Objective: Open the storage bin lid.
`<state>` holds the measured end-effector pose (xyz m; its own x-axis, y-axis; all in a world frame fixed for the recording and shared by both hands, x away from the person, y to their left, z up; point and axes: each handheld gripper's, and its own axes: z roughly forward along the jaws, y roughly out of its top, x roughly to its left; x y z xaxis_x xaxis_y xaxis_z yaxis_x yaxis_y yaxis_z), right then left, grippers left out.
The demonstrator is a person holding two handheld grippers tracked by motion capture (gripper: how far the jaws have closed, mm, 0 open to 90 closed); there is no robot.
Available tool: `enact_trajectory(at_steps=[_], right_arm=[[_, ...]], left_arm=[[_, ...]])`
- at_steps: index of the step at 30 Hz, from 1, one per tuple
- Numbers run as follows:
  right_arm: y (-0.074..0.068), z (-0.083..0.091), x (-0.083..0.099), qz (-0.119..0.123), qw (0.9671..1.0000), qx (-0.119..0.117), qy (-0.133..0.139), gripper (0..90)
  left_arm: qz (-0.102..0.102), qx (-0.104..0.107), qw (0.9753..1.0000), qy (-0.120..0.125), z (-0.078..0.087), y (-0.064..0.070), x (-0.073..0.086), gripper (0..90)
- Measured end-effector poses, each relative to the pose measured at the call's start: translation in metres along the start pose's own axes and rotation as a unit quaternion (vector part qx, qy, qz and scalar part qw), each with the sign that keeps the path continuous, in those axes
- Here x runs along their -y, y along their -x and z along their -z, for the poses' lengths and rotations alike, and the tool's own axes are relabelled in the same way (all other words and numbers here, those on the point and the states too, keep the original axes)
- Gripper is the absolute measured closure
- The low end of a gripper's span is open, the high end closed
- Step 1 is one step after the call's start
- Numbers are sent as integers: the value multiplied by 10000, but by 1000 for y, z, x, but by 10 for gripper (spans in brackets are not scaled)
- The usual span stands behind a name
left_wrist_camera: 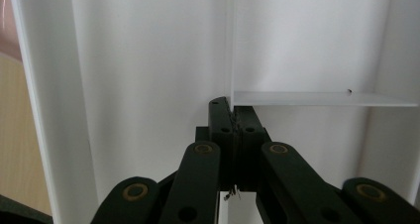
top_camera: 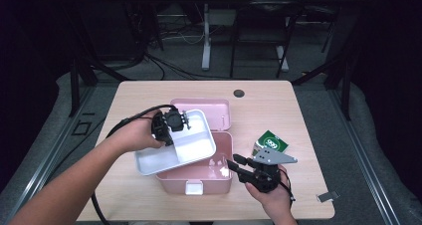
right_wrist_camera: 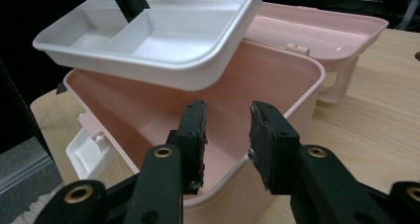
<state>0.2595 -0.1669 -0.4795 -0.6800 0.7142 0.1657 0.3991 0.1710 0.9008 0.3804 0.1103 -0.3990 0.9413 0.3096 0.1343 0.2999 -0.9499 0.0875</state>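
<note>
White tray (top_camera: 191,148), pinched by its divider in the left gripper (top_camera: 171,125), hangs tilted over the open pink box (top_camera: 221,158); the right gripper (top_camera: 238,166), jaws parted and empty, waits at the box's rim. Lifting level and clear seems wisest.
</note>
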Motion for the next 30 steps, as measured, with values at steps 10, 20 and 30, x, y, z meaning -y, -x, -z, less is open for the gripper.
enact_trajectory(at_steps=[10,20,30], right_arm=[[-1,-3,2,12,10000,-19,-57,670],[-2,-5,3,2,10000,-19,-54,667],[-2,-7,4,0,10000,-22,-82,668]], left_arm=[[666,42,9978,30,4,-13,25,891],[1263,102,9918,153,13,-25,51,892],[1705,84,9852,154,17,-35,71,892]])
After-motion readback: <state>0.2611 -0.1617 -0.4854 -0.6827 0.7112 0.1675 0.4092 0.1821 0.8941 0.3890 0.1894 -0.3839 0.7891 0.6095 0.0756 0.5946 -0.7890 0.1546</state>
